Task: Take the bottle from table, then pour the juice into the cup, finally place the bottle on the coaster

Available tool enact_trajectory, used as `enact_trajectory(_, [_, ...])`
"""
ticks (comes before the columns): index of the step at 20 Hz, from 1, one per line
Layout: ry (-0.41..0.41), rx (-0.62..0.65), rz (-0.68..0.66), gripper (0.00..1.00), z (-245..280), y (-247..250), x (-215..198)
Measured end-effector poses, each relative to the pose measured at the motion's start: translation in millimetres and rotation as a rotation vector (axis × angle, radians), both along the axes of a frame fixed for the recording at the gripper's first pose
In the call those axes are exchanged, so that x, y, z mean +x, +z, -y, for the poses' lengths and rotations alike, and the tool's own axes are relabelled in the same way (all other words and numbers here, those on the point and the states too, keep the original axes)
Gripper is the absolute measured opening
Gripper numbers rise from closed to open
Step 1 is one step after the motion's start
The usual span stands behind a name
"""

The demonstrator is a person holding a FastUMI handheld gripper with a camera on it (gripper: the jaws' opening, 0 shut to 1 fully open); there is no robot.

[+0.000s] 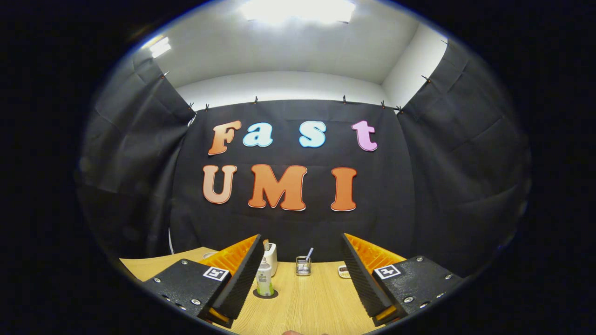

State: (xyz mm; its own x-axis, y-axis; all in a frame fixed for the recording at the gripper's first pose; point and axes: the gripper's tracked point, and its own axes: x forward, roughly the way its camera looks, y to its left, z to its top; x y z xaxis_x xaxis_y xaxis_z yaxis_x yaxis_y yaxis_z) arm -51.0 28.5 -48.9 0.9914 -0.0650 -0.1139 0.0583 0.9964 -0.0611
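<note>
A small pale bottle (264, 278) with a green label stands upright on a dark round coaster (266, 294), on the wooden table (316, 302). It is just ahead of my left finger (242, 274), close to its inner side. A clear glass cup (303, 266) with a thin stick in it stands farther back, near the wall, between the two fingers. My gripper (301, 238) is open wide and raised above the table, with nothing between its fingers.
A white box-like appliance (270, 257) stands right behind the bottle. A small flat item (344, 271) lies by my right finger (361, 274). A pale dish rim (209, 254) peeks out behind the left finger. Black cloth walls close the table's far side.
</note>
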Motion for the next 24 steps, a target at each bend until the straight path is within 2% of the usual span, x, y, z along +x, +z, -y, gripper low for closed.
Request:
enact_trajectory(5, [-0.045, 0.008, 0.022, 0.97, 9, 6, -4])
enact_trajectory(9, [-0.013, 0.038, 0.035, 0.97, -2, 5, -5])
enact_trajectory(13, [-0.020, 0.047, 0.047, 0.97, -3, 5, -4])
enact_trajectory(17, [-0.034, 0.016, 0.056, 0.97, -4, 4, -6])
enact_trajectory(24, [0.004, -0.022, 0.072, 0.97, -17, 5, -5])
